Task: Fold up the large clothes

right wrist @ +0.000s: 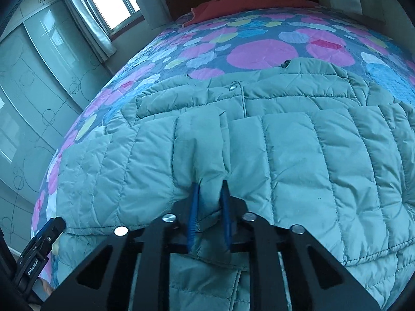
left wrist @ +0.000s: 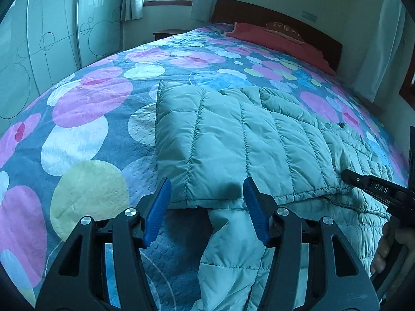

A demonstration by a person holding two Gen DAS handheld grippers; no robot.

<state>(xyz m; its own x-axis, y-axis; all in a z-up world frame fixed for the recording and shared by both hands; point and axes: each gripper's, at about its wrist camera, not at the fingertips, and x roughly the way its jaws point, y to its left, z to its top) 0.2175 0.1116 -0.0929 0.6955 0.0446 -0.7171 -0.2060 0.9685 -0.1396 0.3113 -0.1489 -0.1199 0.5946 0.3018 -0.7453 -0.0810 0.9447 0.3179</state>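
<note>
A pale green quilted puffer jacket (left wrist: 233, 140) lies spread on a bed (left wrist: 85, 119) covered with a quilt printed in pink, white, yellow and blue circles. Part of the jacket is folded over itself, so a padded panel lies on top with its hem running along the near side, and a narrower strip of the same fabric, likely a sleeve (left wrist: 228, 254), hangs down from under that hem toward the foot of the bed. The left gripper (left wrist: 207, 194) hovers just above this near hem with its jaws released and standing apart; the blue pads (left wrist: 159, 207) sit on either side of the hanging strip without pressing on it. The right gripper (right wrist: 209, 202) has its jaws clenched on a pinched ridge of the jacket's near edge, the fabric bunched up between the blue pads (right wrist: 193, 215). In the left wrist view the right gripper reaches in from the right edge against the jacket, with the fingers of a hand (left wrist: 386, 248) below it. At the head of the bed a red blanket (left wrist: 275, 41) lies by a dark wooden headboard (left wrist: 272, 18), with a brown cushion (left wrist: 282, 29) on it. A window with pale curtains (right wrist: 103, 0) and frosted wardrobe doors (left wrist: 39, 46) with circle patterns stand on the left side of the room.
</note>
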